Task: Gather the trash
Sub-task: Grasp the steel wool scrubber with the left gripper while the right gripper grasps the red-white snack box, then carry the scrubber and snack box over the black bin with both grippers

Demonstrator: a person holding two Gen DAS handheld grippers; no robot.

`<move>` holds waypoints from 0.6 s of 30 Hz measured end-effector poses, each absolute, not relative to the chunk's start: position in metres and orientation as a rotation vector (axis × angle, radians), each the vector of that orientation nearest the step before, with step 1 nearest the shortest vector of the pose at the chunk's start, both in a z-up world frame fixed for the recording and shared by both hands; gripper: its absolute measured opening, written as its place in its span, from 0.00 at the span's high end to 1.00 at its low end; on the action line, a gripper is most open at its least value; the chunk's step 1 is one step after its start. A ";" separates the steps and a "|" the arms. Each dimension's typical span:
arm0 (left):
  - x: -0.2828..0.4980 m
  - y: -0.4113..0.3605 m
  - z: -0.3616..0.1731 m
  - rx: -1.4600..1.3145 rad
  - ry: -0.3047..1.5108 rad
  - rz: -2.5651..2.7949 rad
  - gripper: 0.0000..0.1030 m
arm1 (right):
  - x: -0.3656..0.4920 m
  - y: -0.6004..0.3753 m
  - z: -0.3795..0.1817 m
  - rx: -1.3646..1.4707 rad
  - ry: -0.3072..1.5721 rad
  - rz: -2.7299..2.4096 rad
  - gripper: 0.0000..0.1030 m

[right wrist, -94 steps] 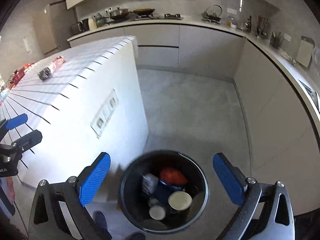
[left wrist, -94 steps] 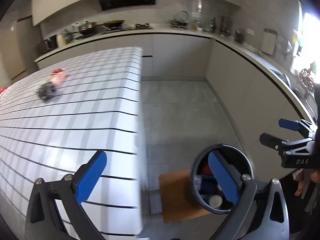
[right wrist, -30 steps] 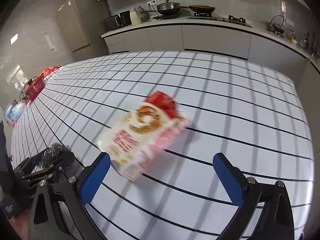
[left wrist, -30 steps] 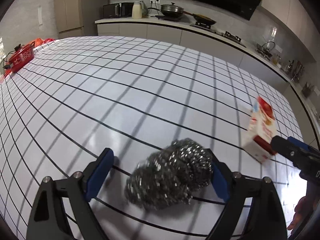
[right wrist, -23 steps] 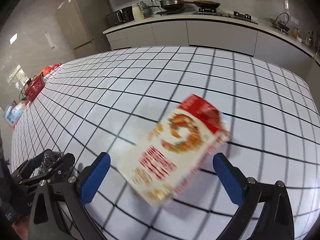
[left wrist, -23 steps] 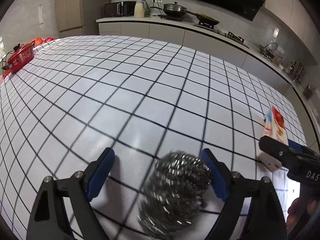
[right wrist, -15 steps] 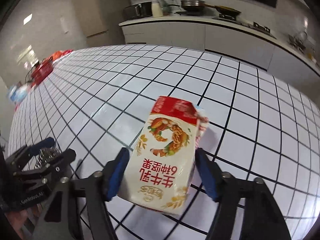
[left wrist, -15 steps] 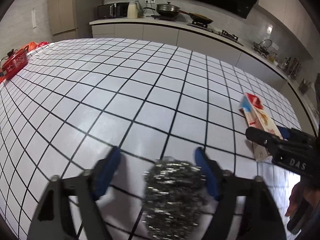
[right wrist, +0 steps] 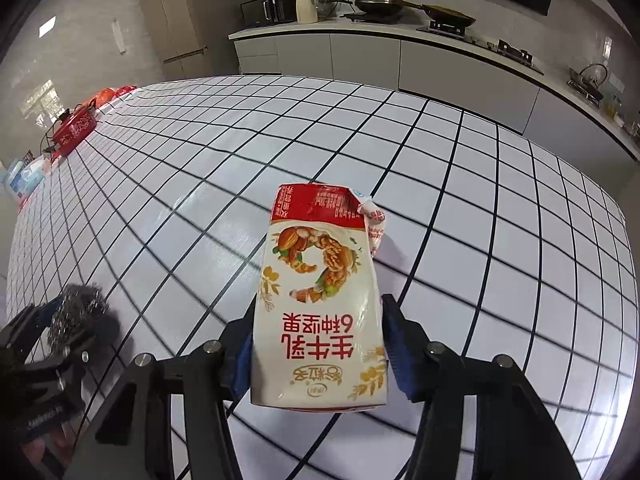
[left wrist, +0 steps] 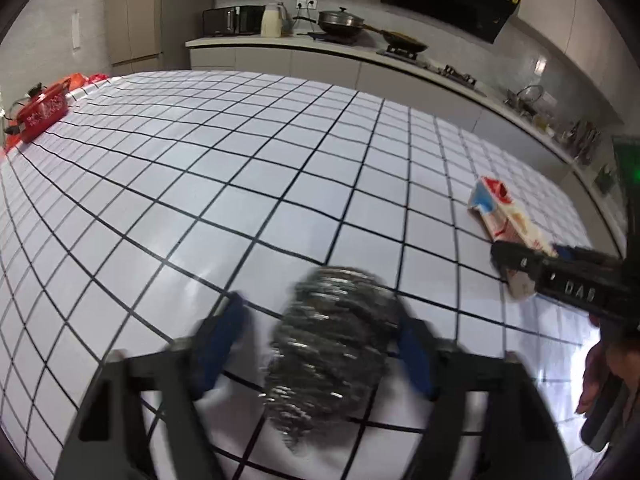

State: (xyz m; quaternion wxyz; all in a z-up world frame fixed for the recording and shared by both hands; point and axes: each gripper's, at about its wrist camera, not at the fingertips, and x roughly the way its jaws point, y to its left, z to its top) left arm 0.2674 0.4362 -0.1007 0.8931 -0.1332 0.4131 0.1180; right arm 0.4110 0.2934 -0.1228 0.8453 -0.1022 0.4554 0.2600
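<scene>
Two pieces of trash lie on the white, black-gridded tabletop (left wrist: 248, 184), each between the pads of one gripper. The steel-wool scrubber (left wrist: 336, 344) sits near the front edge of the tabletop in the left wrist view, between the blue pads of the left gripper (left wrist: 324, 344). Its jaws have just been closing: the right pad touches the scrubber's side, while the left pad is blurred and stands just apart from it, so a full pinch cannot be confirmed from this view. In the right wrist view the same scrubber (right wrist: 78, 312) appears at the lower left, between the tips of the left gripper (right wrist: 60, 328). The milk carton (right wrist: 320, 312) lies flat on the tabletop (right wrist: 480, 200), its red top end pointing away from the camera and its spout flap torn open. The right gripper (right wrist: 318, 344) has also just been closing and now pinches the carton's lower half, one blue pad pressed on each long side. In the left wrist view the carton (left wrist: 504, 216) lies to the right of the scrubber, well apart from it, with the right gripper (left wrist: 524, 258) on its near end. A red pot (left wrist: 42, 112) stands at the far left edge of the tabletop. A kitchen counter (left wrist: 360, 54) with a pan and a kettle runs along the back wall.
</scene>
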 end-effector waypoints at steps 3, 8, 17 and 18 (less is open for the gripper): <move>0.265 0.436 -0.099 -0.285 0.846 0.232 0.62 | 0.401 0.287 -0.119 -0.195 0.945 0.554 0.46; 0.260 0.420 -0.083 -0.278 0.807 0.221 0.62 | 0.380 0.270 -0.104 -0.187 0.913 0.560 0.47; 0.251 0.367 -0.068 -0.231 0.784 0.168 0.62 | 0.351 0.223 -0.081 -0.182 0.883 0.539 0.47; 0.249 0.360 -0.067 -0.227 0.784 0.160 0.62 | 0.346 0.215 -0.079 -0.183 0.878 0.536 0.47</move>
